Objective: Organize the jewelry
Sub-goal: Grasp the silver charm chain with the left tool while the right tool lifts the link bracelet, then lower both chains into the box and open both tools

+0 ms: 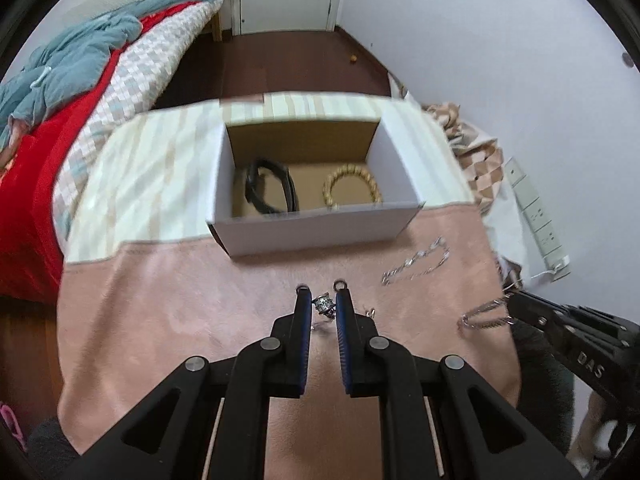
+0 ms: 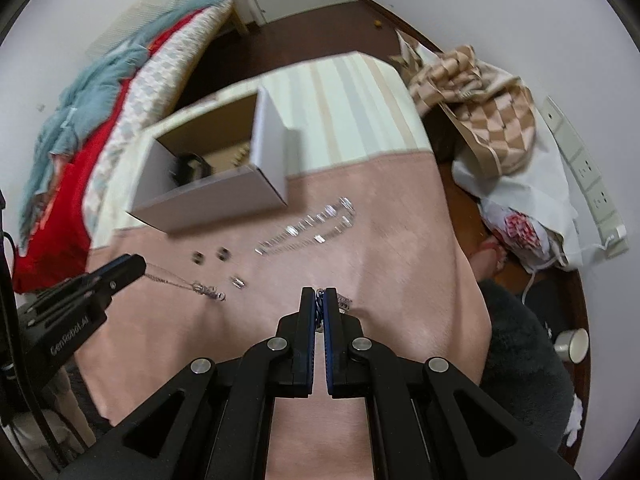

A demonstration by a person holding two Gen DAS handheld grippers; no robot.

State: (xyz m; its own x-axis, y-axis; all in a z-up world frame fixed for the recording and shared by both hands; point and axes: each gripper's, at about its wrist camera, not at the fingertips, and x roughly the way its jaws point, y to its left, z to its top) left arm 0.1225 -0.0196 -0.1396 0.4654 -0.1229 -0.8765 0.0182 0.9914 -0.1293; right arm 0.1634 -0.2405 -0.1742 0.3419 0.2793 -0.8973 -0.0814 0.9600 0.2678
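Pinching one chain (image 2: 320, 308), the right hand-held gripper (image 2: 319, 291) should lift slowly toward the box (image 2: 208, 204) ahead-left, avoiding snags.

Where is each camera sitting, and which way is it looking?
Left wrist: rides on the left gripper, facing forward over the pink cloth into the white box; its jaws pinch a thin necklace.
Right wrist: rides on the right gripper, looking across the cloth; its jaws pinch a silver chain.
Both see the box, the loose bracelet and the other gripper.
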